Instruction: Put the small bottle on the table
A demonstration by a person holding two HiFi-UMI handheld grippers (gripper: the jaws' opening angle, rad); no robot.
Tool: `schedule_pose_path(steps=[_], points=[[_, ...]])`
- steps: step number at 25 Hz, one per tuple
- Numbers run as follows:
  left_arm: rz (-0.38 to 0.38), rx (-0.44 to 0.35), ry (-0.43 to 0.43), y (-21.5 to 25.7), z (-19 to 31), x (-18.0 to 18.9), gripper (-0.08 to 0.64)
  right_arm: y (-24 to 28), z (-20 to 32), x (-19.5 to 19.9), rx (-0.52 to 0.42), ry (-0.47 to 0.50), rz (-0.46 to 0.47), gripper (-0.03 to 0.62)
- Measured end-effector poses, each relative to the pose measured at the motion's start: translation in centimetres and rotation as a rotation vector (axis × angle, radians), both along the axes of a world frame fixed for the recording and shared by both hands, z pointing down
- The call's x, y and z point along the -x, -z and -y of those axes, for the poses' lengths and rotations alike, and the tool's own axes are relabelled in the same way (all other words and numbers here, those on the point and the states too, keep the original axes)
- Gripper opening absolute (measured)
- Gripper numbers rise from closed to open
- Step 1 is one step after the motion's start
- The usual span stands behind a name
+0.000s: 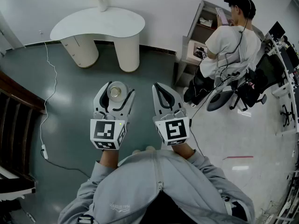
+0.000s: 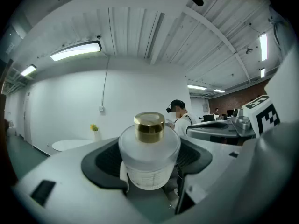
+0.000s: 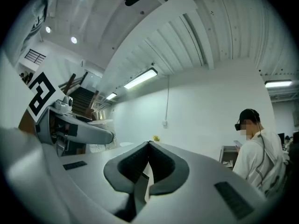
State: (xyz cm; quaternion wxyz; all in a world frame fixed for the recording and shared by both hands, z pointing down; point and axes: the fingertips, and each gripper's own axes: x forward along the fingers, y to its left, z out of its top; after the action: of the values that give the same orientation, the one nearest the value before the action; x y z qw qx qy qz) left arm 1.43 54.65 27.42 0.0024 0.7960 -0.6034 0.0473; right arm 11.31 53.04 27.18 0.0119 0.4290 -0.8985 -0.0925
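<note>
Sitting upright between the jaws of the left gripper (image 1: 117, 90), the small bottle (image 2: 149, 157) is a round one of frosted glass with a gold cap. The dark pads pinch its body from both sides, so the jaws stand wide around it. The gripper is held level in the air above the grey-green floor (image 1: 70, 92), and the bottle is well apart from the table (image 1: 98, 24). Just beside it, the right gripper (image 1: 159, 87) also points level, with its fingers pressed together and nothing between them. The white table stands by the far wall, with a vase of yellow flowers (image 1: 101, 1) at the back edge of the tabletop. A white cable (image 1: 46, 101) trails over the floor on the left. On the right, another person (image 1: 231, 45) in a white shirt faces a shelf (image 1: 198, 31).
</note>
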Motion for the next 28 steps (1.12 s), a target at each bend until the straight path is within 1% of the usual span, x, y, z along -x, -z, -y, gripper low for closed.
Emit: schedule_pose_path(steps=[9, 12, 14, 16, 20, 24, 28], points=[[0.006, 0.003, -0.011, 0.1, 0.9, -1.8, 0.331, 0.1, 1.2, -1.1, -0.004, 0.009, -0.004, 0.026], [0.005, 0.002, -0.008, 0.0, 1.5, -2.4, 0.331, 0.2, 1.7, -1.6, 0.0, 0.021, 0.021, 0.026], [0.002, 0.002, -0.005, 0.0, 1.8, -2.7, 0.331, 0.5, 1.8, -2.0, -0.014, 0.03, 0.042, 0.026], [-0.001, 0.003, -0.002, -0.2, 2.0, -3.0, 0.331, 0.7, 2.0, -2.2, -0.031, 0.029, 0.038, 0.026], [-0.007, 0.009, -0.005, -0.5, 2.4, -3.6, 0.331, 0.8, 2.6, -2.7, -0.029, 0.023, 0.04, 0.026], [-0.006, 0.011, -0.008, -0.6, 3.3, -3.6, 0.331, 0.5, 3.5, -2.7, -0.025, 0.025, 0.042, 0.026], [-0.018, 0.012, -0.012, -1.0, 5.2, -3.2, 0.331, 0.2, 5.2, -2.5, -0.025, 0.012, 0.03, 0.026]])
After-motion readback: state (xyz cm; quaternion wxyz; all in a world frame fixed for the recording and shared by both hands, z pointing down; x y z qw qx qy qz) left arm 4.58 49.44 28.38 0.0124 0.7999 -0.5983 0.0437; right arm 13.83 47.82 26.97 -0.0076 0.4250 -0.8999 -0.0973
